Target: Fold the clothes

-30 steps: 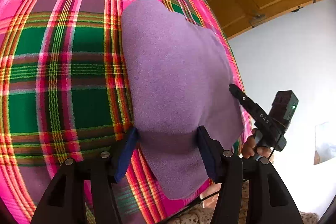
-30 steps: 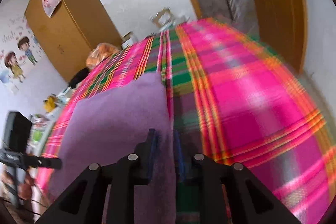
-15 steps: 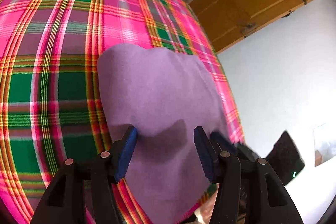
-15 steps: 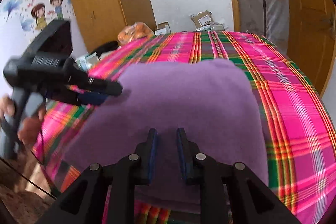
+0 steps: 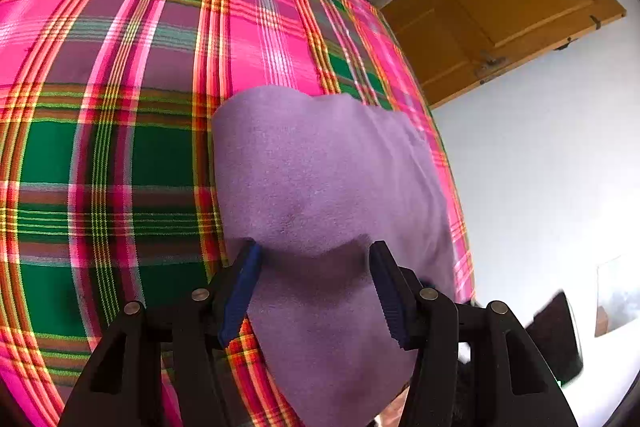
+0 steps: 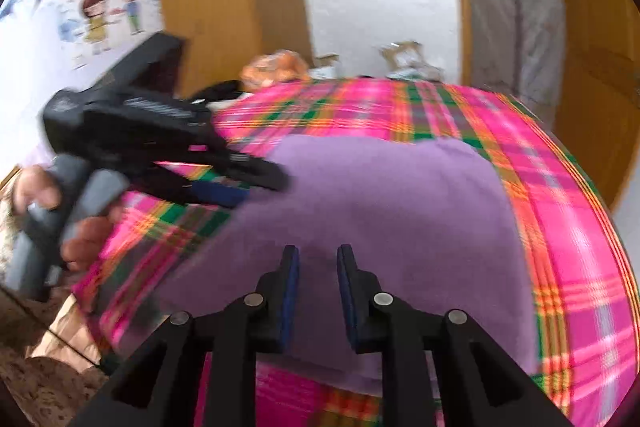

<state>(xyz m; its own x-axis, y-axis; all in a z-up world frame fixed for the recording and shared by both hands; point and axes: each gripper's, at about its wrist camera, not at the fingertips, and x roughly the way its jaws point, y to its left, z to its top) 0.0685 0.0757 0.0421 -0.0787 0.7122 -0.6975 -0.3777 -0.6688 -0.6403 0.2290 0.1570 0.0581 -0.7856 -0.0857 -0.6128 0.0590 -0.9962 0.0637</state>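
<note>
- The purple garment is seen lying flat on the plaid bedcover, close to the bed's near edge and its right-hand side as the left wrist camera shows it; one end hangs over the near edge.
- It is judged to be already doubled into a compact slab, though layers cannot be counted; the scene would fit a fold just laid down as well as one about to be taken up again.
- Whatever fold is in hand, the cloth is best pinched at an edge, not mid-panel, and the edges matched before release, so that no ridge is left.
- The left gripper is held low over the near end of the garment, its fingers wide apart on either side of a raised hump of cloth, nothing being clamped.
- The right gripper is held above the garment's near edge, its blue pads narrowly apart with a gap showing and no cloth between them.
- In the right wrist view the left gripper is seen from the side, blurred, gripped by a hand at the bed's edge.
</note>
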